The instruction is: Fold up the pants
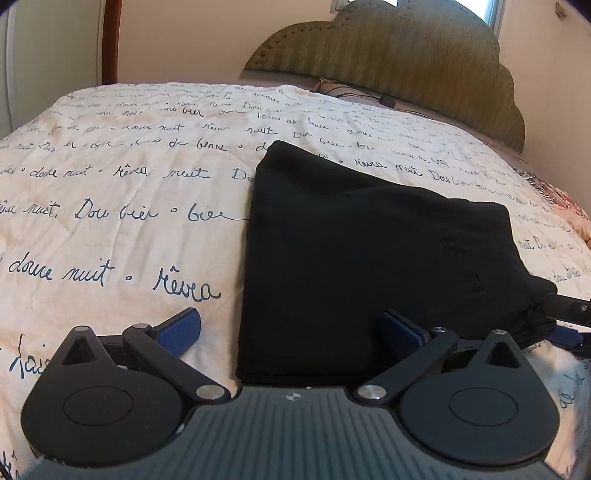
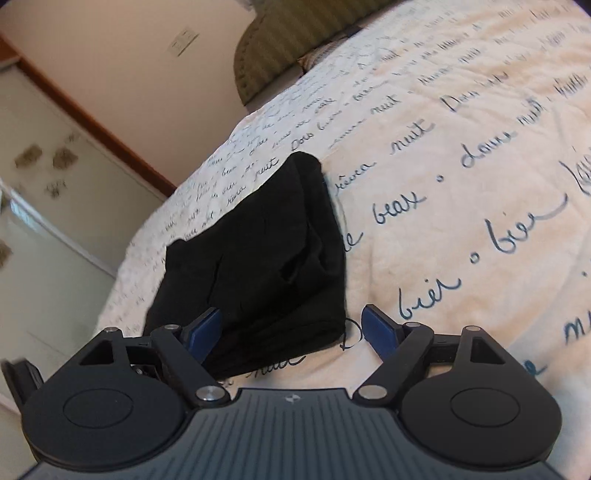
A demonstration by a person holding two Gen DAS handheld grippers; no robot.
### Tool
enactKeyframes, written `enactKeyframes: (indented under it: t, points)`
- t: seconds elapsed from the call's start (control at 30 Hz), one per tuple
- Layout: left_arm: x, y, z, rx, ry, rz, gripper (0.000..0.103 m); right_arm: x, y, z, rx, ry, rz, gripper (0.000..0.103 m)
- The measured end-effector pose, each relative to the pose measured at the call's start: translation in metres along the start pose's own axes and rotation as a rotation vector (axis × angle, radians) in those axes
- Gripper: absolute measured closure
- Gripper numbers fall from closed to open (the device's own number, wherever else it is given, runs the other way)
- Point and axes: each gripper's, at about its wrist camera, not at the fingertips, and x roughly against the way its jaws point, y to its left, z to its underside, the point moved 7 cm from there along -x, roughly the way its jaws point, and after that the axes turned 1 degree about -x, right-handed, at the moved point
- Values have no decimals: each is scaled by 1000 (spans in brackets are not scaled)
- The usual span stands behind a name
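A: Left wrist view, entry one. Black pants (image 1: 354,254) lie folded into a compact stack on the bed's cream quilt (image 1: 110,206), the one printed with dark cursive script. Left gripper (image 1: 291,326) sits low at the stack's near edge, fingers (image 1: 181,325) spread wide; one blue pad rests over the quilt, the other over the cloth. Nothing held.

B: Right wrist view (image 2: 291,326), entry two. Same pants (image 2: 258,258), seen from their other side. Right gripper's fingers (image 2: 376,328) also wide apart, empty; one pad overlaps the stack's near corner, the other sits over bare quilt (image 2: 461,184). Whether the pad touches cloth, cannot tell.

A: Only my view shows the right gripper (image 1: 565,317) from outside: a dark arm and a bit of blue at the stack's right corner.

B: Only mine shows the layered open end of the fold, plus a wall switch plate (image 2: 183,42) and a pale door with wood trim (image 2: 92,122).

A: Surroundings here: a padded olive headboard (image 1: 424,74), a pillow (image 1: 343,88) at its foot, a window corner (image 1: 476,9), patterned fabric (image 1: 561,206) at the far right.

B: Headboard (image 2: 280,44) visible here too. Each gripper's body hides the nearest strip of bed.
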Motion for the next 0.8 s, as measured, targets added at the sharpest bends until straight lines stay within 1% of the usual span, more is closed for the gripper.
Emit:
enactKeyframes:
  t: [0.07, 0.1, 0.13, 0.17, 0.23, 0.27, 0.3, 0.37, 0.4, 0.43, 0.47, 0.53, 0.6, 0.63, 0.67, 0.7, 0.73, 0.8]
  points:
    - [0, -1, 1, -3, -13, -2, 0, -1, 2, 2, 72, -5, 24, 31]
    - [0, 0, 1, -1, -14, -1, 0, -1, 3, 3, 109, -1, 37, 37]
    - [0, 0, 1, 1, -13, 2, 0, 0, 2, 1, 130, 8, 51, 39]
    - [0, 0, 1, 1, -13, 4, 0, 1, 1, 1, 134, 19, 55, 42]
    - [0, 0, 1, 0, -16, 4, 0, 8, -1, -7, 95, 38, 59, 42]
    - [0, 0, 1, 0, -18, 4, 0, 15, 0, -13, 68, 10, 74, 40]
    - [0, 0, 2, 0, -20, 5, 0, 25, 3, -19, 59, -44, 82, 38]
    - [0, -1, 2, -1, -23, 4, 0, 47, 21, -33, 93, -190, 64, 36]
    - [0, -1, 2, -2, -24, 3, 0, 53, 32, -37, 123, -238, 49, 25]
    - [0, -1, 2, -3, -25, 2, 0, 53, 45, -40, 161, -252, 30, 17]
    - [0, -1, 2, -4, -24, 2, 0, 47, 56, -39, 197, -234, 14, 8]
    - [0, -1, 2, -4, -24, 4, 0, 24, 71, -32, 244, -153, -16, 8]
    - [0, -1, 2, -4, -25, 7, 0, 0, 75, -22, 266, -74, -25, 8]
    - [0, -1, 2, -4, -26, 8, 0, -13, 71, -17, 272, -34, -6, 8]
    - [1, -1, 2, -5, -27, 10, 0, -24, 63, -11, 275, 3, 31, 8]
    - [0, -1, 3, -8, -29, 11, 0, -32, 56, -6, 294, 14, 51, 8]
    - [0, -1, 3, -11, -33, 13, 0, -31, 49, -3, 324, -17, 35, 8]
    - [0, -2, 4, -19, -44, 19, 0, -27, 41, 2, 346, -28, 6, 8]
